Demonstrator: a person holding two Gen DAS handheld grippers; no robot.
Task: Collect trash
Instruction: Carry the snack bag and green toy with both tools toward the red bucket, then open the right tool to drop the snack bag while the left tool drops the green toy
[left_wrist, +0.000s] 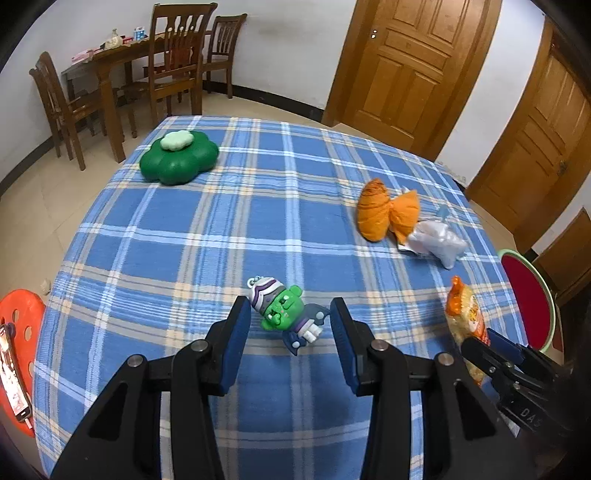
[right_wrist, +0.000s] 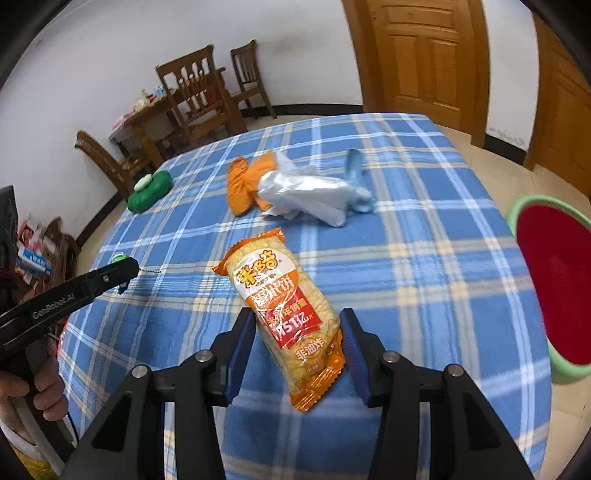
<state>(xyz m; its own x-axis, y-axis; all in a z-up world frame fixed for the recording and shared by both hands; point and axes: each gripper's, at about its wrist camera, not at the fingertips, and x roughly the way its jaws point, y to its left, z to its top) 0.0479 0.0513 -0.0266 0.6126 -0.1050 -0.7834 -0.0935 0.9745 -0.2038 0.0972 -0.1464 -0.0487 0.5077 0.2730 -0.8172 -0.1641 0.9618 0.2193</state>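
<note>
Between the left tool's (left_wrist: 290, 325) spread fingers lies a green toy figure (left_wrist: 282, 314); bare tabletop (left_wrist: 221, 229) opens ahead. A snack packet (right_wrist: 286, 317) fills the right tool's (right_wrist: 297, 339) gap, red basin (right_wrist: 554, 291) rightward.

Snack packet (right_wrist: 286, 317) in right wrist view: yellow Chinese brand characters on top, look like "米多奇" but partly blurred; red band below with white characters and "51亿"; "非油炸" in a yellow patch near the bottom end. Left gripper (right_wrist: 122, 271) arm in the same view carries white "GenRobot.AI" on black. Right gripper (left_wrist: 480, 341) body in left wrist view shows stamped "DAS", cut off at the frame edge.
</note>
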